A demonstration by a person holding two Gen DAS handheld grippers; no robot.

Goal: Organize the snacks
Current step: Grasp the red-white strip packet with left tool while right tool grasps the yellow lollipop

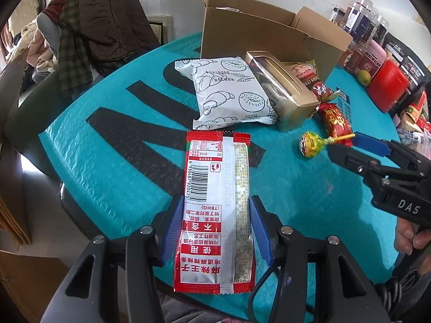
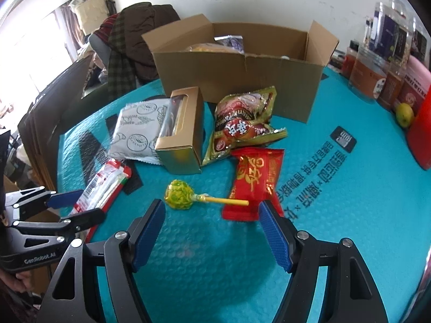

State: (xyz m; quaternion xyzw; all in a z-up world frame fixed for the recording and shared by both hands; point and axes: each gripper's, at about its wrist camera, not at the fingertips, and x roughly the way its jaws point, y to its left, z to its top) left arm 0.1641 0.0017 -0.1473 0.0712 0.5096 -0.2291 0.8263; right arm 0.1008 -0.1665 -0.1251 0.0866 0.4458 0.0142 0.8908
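Note:
My left gripper (image 1: pixel 215 215) is shut on a long red and white snack packet (image 1: pixel 215 210), which lies lengthwise between the blue pads at the table's near edge; the packet also shows in the right wrist view (image 2: pixel 101 188). My right gripper (image 2: pixel 212 215) is open and empty, just short of a green lollipop (image 2: pixel 179 195) and a red candy packet (image 2: pixel 254 183). Behind them lie a white pastry bag (image 2: pixel 137 134), a gold window box (image 2: pixel 181 134) and a green and red snack bag (image 2: pixel 242 123). An open cardboard box (image 2: pixel 242 72) stands at the back.
The table (image 2: pixel 323 215) has a teal bubble-wrap cover. Jars and tins (image 2: pixel 388 62), a green fruit (image 2: pixel 404 114) and a red container (image 2: pixel 423 134) crowd the right side. A chair piled with clothes (image 2: pixel 134 45) stands behind the table on the left.

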